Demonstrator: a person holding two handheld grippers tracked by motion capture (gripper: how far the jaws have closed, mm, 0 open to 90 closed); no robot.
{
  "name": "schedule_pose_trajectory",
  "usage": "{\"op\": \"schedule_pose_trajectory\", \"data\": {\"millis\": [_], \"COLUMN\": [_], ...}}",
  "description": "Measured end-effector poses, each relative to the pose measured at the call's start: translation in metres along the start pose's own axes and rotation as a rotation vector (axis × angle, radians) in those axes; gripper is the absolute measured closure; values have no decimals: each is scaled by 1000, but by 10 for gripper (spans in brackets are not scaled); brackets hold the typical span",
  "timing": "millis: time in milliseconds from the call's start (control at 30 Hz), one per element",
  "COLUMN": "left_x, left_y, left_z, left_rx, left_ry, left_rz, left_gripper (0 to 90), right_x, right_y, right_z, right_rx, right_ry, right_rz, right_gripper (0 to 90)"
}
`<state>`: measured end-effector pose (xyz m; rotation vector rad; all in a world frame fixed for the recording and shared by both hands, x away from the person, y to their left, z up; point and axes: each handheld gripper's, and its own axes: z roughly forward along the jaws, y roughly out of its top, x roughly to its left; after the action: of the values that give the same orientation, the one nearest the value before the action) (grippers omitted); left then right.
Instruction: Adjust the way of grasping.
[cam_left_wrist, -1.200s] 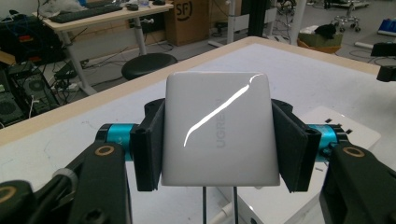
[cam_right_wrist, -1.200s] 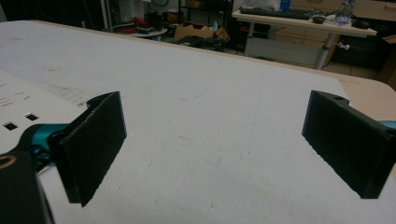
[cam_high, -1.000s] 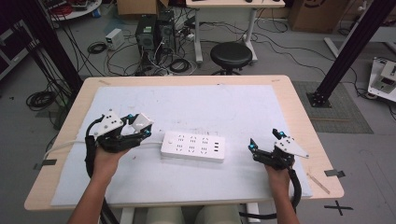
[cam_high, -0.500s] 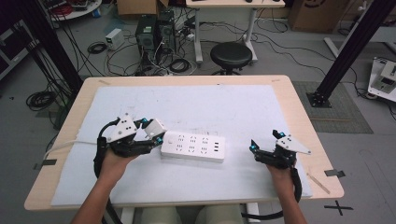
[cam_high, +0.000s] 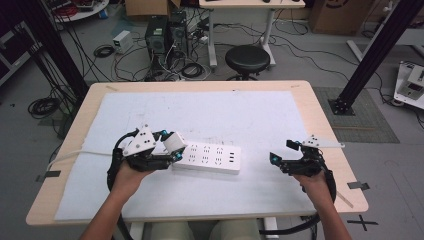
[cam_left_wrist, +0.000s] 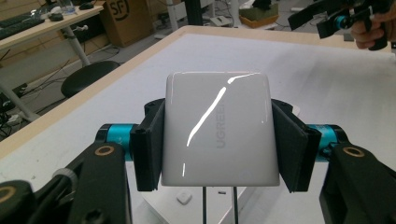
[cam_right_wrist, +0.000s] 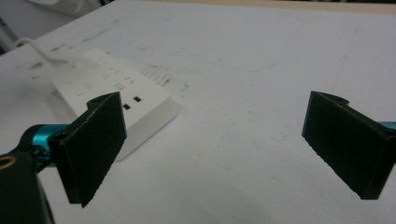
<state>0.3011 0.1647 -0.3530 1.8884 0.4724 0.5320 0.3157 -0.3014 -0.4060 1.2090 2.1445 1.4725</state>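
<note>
White UGREEN charger block (cam_left_wrist: 217, 130) clamped between the jaws of the left gripper (cam_high: 172, 150), held just above the left end of a white power strip (cam_high: 207, 158) lying mid-table on a white mat (cam_high: 250, 120), right gripper (cam_high: 282, 155) with jaws spread wide, holding nothing, resting near the table's right edge, well apart from the strip

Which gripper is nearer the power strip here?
Left. The left gripper, holding a white charger, is over the power strip's left end; the right gripper sits open, off its right end.
</note>
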Motion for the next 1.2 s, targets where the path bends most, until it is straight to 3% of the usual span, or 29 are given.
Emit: {"op": "schedule_pose_trajectory", "data": {"millis": [100, 267, 467, 500, 667, 933, 1200], "left_x": [-5, -13, -24, -31, -42, -61, -72], "left_y": [3, 8, 13, 16, 20, 29, 35], "left_z": [2, 6, 13, 17, 23, 34, 45], "left_rx": [21, 40, 52, 62, 75, 87, 99], "left_ry": [-15, -44, -78, -102, -126, -144, -174], "left_rz": [40, 101, 160, 196, 259, 369, 425], "left_gripper": [425, 425, 425, 425, 425, 425, 425], "right_x": [1, 7, 20, 27, 37, 49, 64], "right_y": [4, 14, 24, 27, 30, 35, 40], "right_z": [-3, -7, -9, -8, -3, 7, 15], "right_rx": [21, 68, 99, 108, 141, 170, 198], "right_ry": [51, 113, 168, 204, 258, 314, 367], "right_rz": [34, 41, 29, 35, 57, 84, 104], "right_gripper": [63, 63, 64, 63, 64, 64, 64]}}
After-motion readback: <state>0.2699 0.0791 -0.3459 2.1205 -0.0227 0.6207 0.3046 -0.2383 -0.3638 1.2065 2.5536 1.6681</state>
